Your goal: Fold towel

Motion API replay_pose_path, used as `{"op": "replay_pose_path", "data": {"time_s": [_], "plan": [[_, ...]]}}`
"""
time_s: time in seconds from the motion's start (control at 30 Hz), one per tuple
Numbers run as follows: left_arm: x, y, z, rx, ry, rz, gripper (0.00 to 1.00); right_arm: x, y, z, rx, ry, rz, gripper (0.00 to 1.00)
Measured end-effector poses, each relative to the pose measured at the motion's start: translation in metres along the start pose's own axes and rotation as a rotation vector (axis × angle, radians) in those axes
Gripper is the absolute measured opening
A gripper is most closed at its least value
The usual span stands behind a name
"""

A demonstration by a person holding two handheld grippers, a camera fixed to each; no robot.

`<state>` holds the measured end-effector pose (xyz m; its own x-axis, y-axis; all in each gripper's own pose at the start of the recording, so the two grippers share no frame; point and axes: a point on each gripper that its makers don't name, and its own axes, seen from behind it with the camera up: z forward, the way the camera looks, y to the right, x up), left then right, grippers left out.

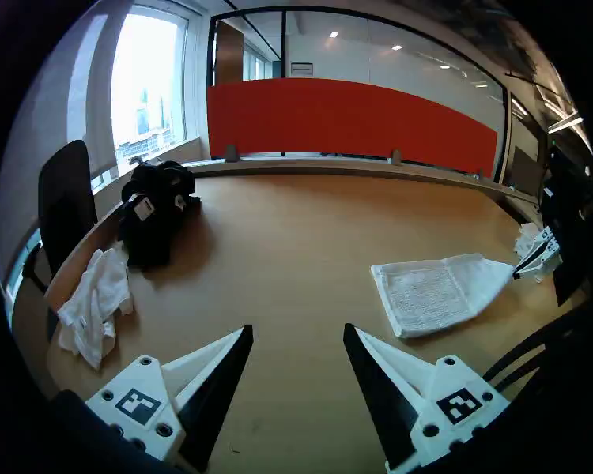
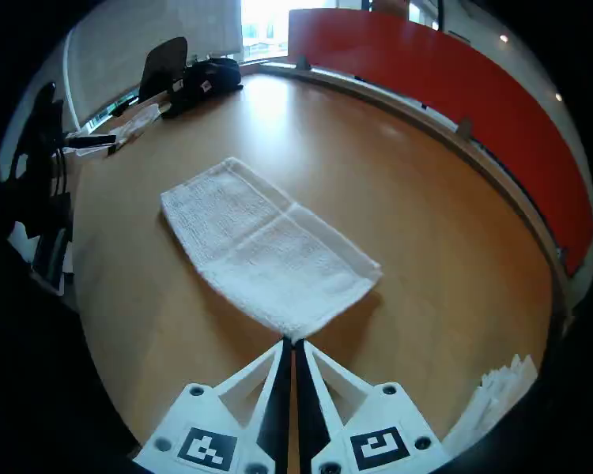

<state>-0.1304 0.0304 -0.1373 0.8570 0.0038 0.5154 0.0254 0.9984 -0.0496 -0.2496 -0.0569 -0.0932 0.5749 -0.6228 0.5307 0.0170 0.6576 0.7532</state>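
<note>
The white towel (image 2: 265, 245) lies on the wooden counter (image 2: 423, 237), folded into a long strip, with a seam crossing its middle. In the right gripper view, the right gripper (image 2: 291, 341) has its two fingers pressed together on the towel's near corner. That corner is drawn up into a point, while the rest of the cloth stays flat on the wood. In the left gripper view the same corner rises toward the right-hand edge of the counter, and the towel's far end rests flat.

The left gripper (image 1: 298, 332) hangs over bare counter well to the left of the towel. Its fingers are spread wide and hold nothing.

On the far left of the counter sits a black bag (image 1: 156, 209). A crumpled white cloth (image 1: 95, 304) lies just nearer than the bag, at the counter's left edge. A black chair (image 1: 63, 201) stands behind that edge, beside a bright window (image 1: 146, 87). A red partition (image 1: 352, 118) runs along the far side of the counter, with glass walls above it. In the right gripper view, a small pile of white cloths (image 2: 498, 391) lies near the right gripper, on its right, at the counter's edge.
</note>
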Motion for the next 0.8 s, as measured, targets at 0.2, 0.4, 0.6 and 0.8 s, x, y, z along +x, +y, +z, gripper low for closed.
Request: {"op": "replay_pose_path", "data": {"time_s": [0.2, 0.4, 0.6, 0.8], "plan": [[0.0, -0.001, 0.0, -0.002, -0.002, 0.0, 0.84, 0.003, 0.004, -0.01, -0.007, 0.006, -0.012, 0.03], [0.0, 0.0, 0.001, -0.005, -0.003, 0.001, 0.84, 0.014, 0.003, -0.009, -0.001, 0.017, -0.031, 0.03], [0.0, 0.0, 0.001, -0.005, -0.006, -0.001, 0.84, 0.037, -0.002, -0.007, 0.01, 0.039, -0.072, 0.03], [-0.003, 0.005, 0.0, -0.015, -0.012, -0.022, 0.84, 0.071, -0.008, -0.007, 0.024, 0.081, -0.131, 0.03]]}}
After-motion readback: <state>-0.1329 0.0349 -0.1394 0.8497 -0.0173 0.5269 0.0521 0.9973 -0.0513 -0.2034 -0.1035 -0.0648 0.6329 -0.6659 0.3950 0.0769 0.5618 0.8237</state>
